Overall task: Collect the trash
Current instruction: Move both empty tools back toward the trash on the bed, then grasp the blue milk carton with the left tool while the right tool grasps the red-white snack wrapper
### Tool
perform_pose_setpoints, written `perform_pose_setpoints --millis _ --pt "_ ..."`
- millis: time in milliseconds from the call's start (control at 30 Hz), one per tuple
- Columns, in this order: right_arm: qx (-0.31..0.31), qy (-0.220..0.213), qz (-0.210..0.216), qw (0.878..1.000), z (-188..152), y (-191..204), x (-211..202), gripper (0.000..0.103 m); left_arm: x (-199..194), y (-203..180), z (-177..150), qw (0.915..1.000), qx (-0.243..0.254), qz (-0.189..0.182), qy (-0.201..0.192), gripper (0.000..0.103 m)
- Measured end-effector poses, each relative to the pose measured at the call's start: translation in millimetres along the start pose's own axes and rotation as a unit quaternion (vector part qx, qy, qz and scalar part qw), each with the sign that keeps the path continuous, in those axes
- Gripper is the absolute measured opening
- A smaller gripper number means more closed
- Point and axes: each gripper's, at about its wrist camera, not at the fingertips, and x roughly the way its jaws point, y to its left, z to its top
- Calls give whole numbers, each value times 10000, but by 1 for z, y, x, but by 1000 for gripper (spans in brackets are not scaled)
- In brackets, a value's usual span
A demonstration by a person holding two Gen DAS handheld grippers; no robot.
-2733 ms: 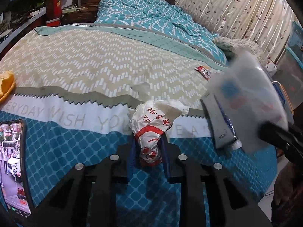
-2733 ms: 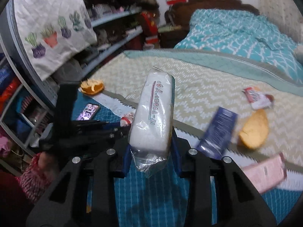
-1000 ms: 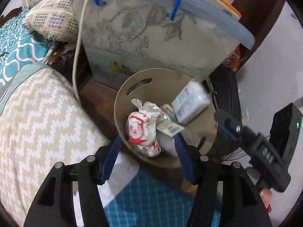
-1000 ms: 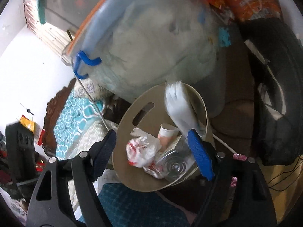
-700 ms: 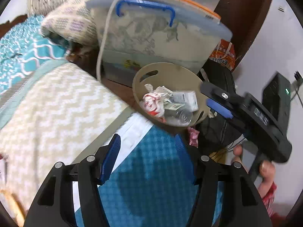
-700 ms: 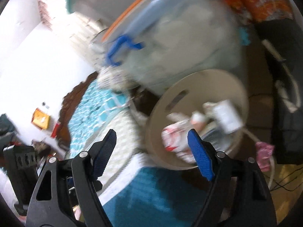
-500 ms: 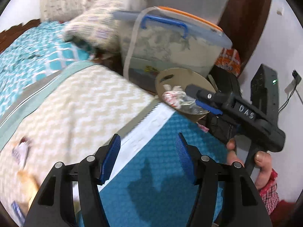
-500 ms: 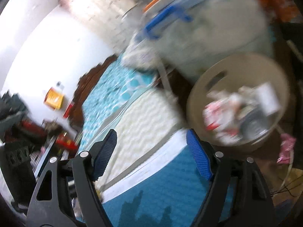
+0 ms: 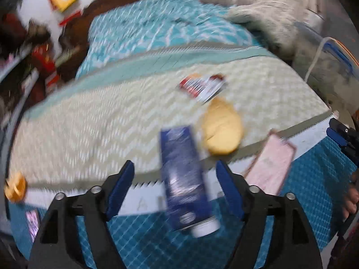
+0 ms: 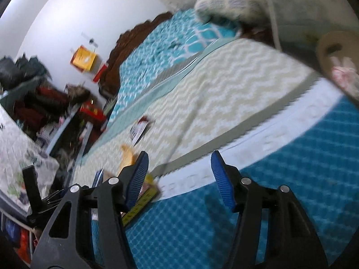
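In the left wrist view, blurred throughout, an orange peel (image 9: 15,189) lies at the far left edge of the bed (image 9: 112,116), with a phone (image 9: 32,223) below it on the blue part of the cover. The left claw (image 9: 175,188) hangs over the bed's near edge, its jaws opening and wide apart; the pads press on nothing. A dark blue tube (image 9: 184,177) with a white cap lies on the cover in the gap between the blue pads, touched by neither. Just right of the tube sits a yellow peel (image 9: 222,127), and above that a red and white wrapper (image 9: 202,86) on the zigzag cover. Farther right a pink packet (image 9: 271,168) lies across the white band. At the right edge the right claw's black body shows, with the fingers of a hand (image 9: 351,199) around its handle.

In the right wrist view, shelves (image 10: 44,116) crowd the left side. The left claw's black frame pokes in at the lower left. The right claw (image 10: 179,179) has its jaws closing yet apart, and empty, with only blue bed cover between them. Behind its left pad sit the yellow peel, the tube's end and a yellow-edged packet (image 10: 143,197). The wrapper lies farther up the bed. At the far right, beside the bed, stands a tan bin (image 10: 325,51) holding crumpled trash (image 10: 343,71).
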Motion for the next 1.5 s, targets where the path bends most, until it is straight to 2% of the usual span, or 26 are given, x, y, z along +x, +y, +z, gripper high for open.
perform_pose_setpoints --millis 100,167,267,333,367,433,467,533,633,700,800,900,933,1000,1033,1100,1167,1333,1500 --pt "-287 158 -29 9995 -1 25 18 60 9 15 -6 9989 -231 -356 191 76" --pt "-490 259 -49 9984 1 40 27 60 14 10 -6 9984 -193 -506 153 80" --pt "-887 564 7 9945 11 70 52 60 27 4 -9 9986 -47 -520 88 81" --pt "-1002 753 16 9921 21 84 71 60 40 4 -12 9986 -37 -515 131 68" --pt "-1035 885 7 9907 29 92 86 60 46 7 -13 9977 -74 -649 202 65" --pt "-1040 1079 -3 9887 39 100 108 60 52 12 -15 9942 -181 -1033 240 52" --pt "-1018 1244 -27 9870 46 105 128 60 52 15 -15 9945 -170 -1016 186 52" --pt "-908 1541 -65 9838 55 109 159 60 54 24 -14 9973 -138 -720 44 51" --pt "-572 2053 -247 9767 68 108 208 60 59 49 -14 9951 -424 -894 -4 51" --pt "-479 2235 -354 9729 72 111 233 60 61 63 -13 9946 -570 -867 -92 51" --pt "-519 2317 -524 9700 73 119 257 60 65 77 -16 9914 -751 -1055 -181 51" --pt "-699 2276 -706 9687 76 133 274 61 70 77 -23 9932 -656 -900 -330 49" --pt "-777 2264 -777 9678 76 138 279 61 69 75 -24 9939 -608 -848 -355 49" --pt "-1001 2266 -912 9645 74 148 287 54 68 74 -25 9943 -575 -818 -377 48" --pt "-1165 2275 -1003 9616 72 153 291 49 68 74 -24 9940 -587 -837 -383 48" --pt "-1433 2324 -1132 9553 69 162 299 30 67 76 -25 9932 -628 -892 -394 48" --pt "-1622 2336 -1149 9518 64 170 302 22 66 79 -25 9927 -689 -901 -404 48" --pt "-2054 2303 -823 9476 45 199 287 17 66 91 -26 9886 -999 -1049 -417 48" --pt "-2459 2235 -381 9424 11 224 241 16 64 103 -28 9823 -1289 -1292 -425 48"
